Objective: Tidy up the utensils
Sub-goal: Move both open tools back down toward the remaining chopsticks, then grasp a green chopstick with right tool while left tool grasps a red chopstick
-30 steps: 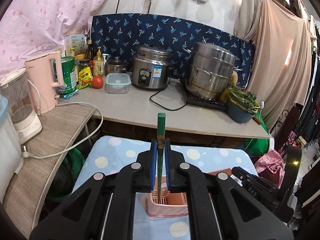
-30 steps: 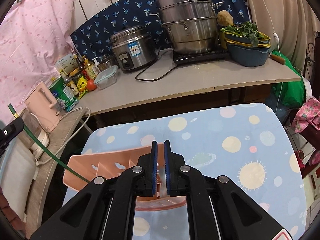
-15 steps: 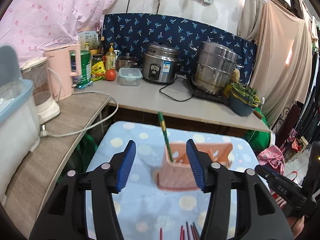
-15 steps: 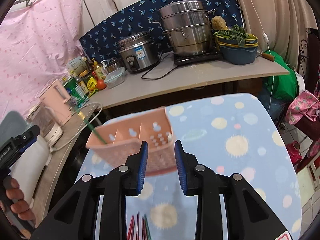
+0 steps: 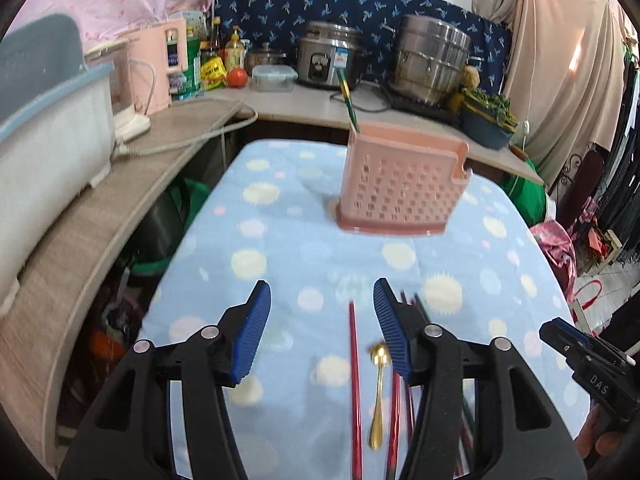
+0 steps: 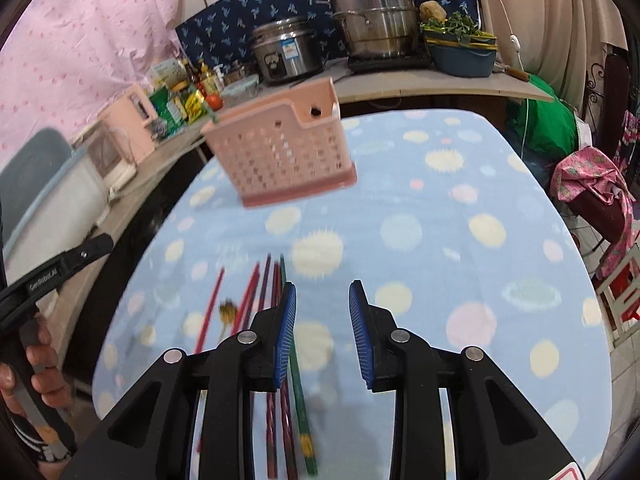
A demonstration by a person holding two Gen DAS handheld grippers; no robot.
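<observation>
The left tongs (image 5: 322, 326) point forward and downward, their blue-padded jaws standing well apart with nothing pressed between them. The right tongs (image 6: 322, 334) tilt down likewise, jaws parted by a narrower gap and gripping nothing. A hand (image 6: 24, 376) wraps the left tongs' black handle at the edge of the right wrist view, fingers curled round it.

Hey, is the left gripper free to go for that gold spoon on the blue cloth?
Probably yes. The left gripper is open and empty, the gold spoon lies uncovered just ahead, with only a red chopstick close alongside.
</observation>
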